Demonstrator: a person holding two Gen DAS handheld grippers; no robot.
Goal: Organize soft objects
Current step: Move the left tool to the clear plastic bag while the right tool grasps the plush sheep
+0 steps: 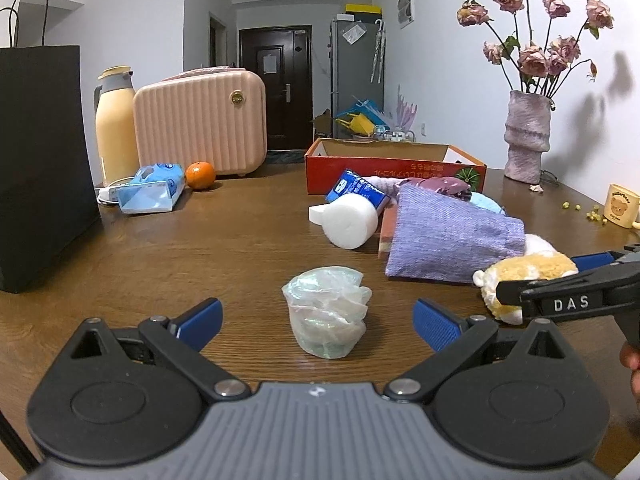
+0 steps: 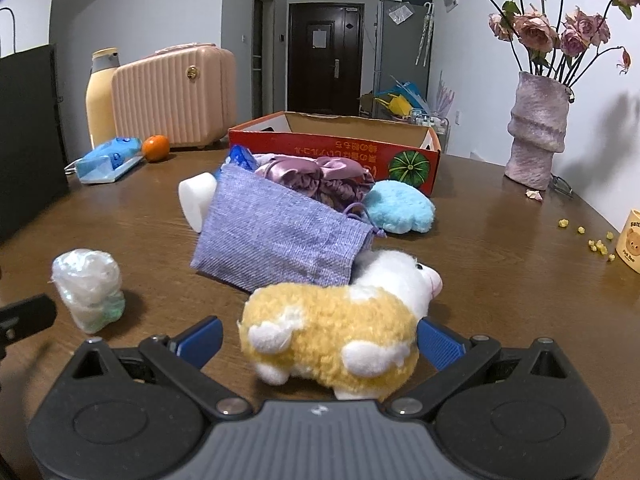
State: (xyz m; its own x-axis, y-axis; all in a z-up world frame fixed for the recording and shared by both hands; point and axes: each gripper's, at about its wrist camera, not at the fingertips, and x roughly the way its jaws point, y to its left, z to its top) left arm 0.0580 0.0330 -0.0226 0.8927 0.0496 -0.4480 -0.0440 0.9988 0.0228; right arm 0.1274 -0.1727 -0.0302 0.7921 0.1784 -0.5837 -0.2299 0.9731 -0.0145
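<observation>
Fluffy yellow-and-white plush sheep [image 2: 336,340] sits between the spread right tongs [image 2: 320,340]; left tongs [image 1: 318,322] gape around a crumpled plastic bag [image 1: 326,312] at 12 o'clock.

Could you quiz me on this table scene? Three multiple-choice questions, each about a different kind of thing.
1. Where does the crumpled plastic bag sit?
A. in the red box
B. on the table before the left gripper
C. on the suitcase

2. What colour is the drawstring pouch?
A. purple
B. green
C. black

3. How is the right gripper?
A. shut on the pouch
B. open around the plush toy
C. holding an orange

Answers: B, it stands alone on bare wood; A, lilac weave; B, fingers spread beside the toy.
</observation>
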